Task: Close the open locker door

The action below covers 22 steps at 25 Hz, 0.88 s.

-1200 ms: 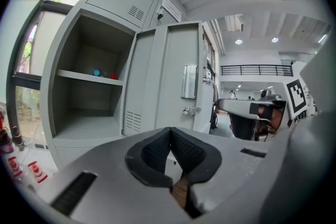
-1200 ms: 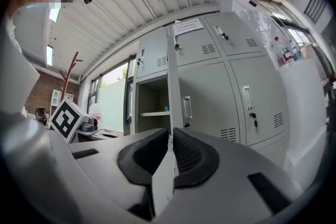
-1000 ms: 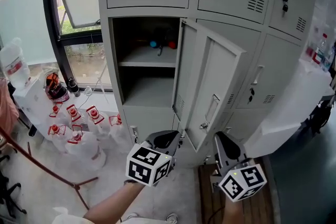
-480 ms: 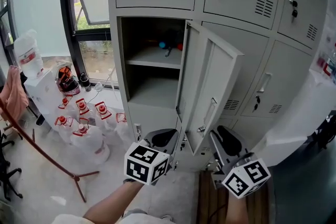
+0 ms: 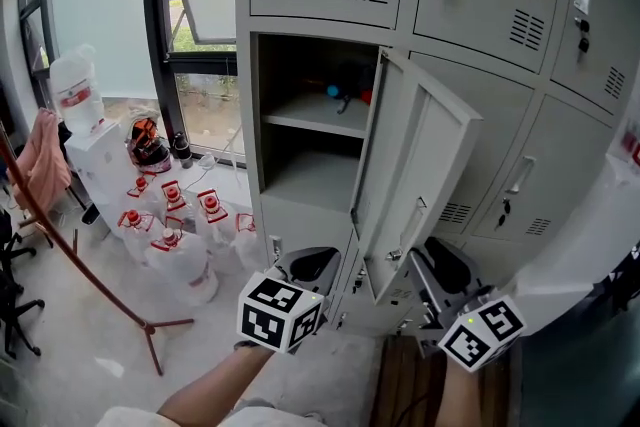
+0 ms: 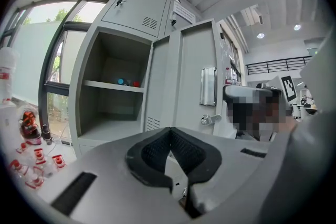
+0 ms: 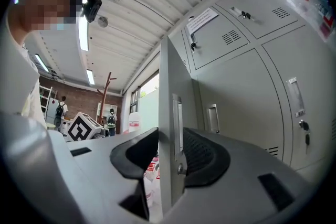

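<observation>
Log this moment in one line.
locker door: open | right gripper: fingers opening, door edge between them | left gripper: fingers together, empty

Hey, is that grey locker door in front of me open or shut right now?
Open. The locker door stands swung outward, the shelf behind it exposed, and its free edge sits between the opening jaws of the right gripper.

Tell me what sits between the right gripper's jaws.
Edge of the open locker door, in the right gripper view; the right gripper is opening its jaws around it.
</observation>
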### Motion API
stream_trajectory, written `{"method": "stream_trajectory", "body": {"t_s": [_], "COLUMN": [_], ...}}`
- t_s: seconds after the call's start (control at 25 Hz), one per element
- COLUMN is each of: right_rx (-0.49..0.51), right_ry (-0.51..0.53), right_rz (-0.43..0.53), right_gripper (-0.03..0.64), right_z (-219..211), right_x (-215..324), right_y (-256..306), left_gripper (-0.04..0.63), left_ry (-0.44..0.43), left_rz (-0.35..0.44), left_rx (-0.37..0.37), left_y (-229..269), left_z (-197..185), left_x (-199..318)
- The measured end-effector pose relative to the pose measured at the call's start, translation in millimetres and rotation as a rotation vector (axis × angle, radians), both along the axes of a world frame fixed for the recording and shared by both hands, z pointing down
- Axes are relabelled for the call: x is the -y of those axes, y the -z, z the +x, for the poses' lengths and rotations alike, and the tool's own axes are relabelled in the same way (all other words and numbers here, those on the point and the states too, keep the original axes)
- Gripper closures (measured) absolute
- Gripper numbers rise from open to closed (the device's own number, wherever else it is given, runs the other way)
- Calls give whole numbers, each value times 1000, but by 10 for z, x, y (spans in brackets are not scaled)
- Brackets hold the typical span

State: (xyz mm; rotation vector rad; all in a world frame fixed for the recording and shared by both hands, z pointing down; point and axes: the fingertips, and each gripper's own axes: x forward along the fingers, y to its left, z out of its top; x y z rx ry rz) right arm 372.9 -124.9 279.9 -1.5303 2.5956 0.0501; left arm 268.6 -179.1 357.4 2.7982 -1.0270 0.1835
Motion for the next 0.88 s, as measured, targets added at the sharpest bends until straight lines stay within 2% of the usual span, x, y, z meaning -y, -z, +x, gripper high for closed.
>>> {"method": "stream_trajectory", "body": {"t_s": [0.4, 0.88], "right_rx": [-80, -69], "right_ry": [98, 161], "right_rz": [30, 34], "right_gripper": [482, 495], "right_z": [-354, -706], "right_x": [58, 128], "right_y": [15, 19], "left_gripper": [589, 589], "left_ry": [58, 149], "left_rz": [-5, -21], "left_rx": [13, 44], "left_y": [-22, -88], "left_z": [-184, -564], "left_x": [18, 60]}}
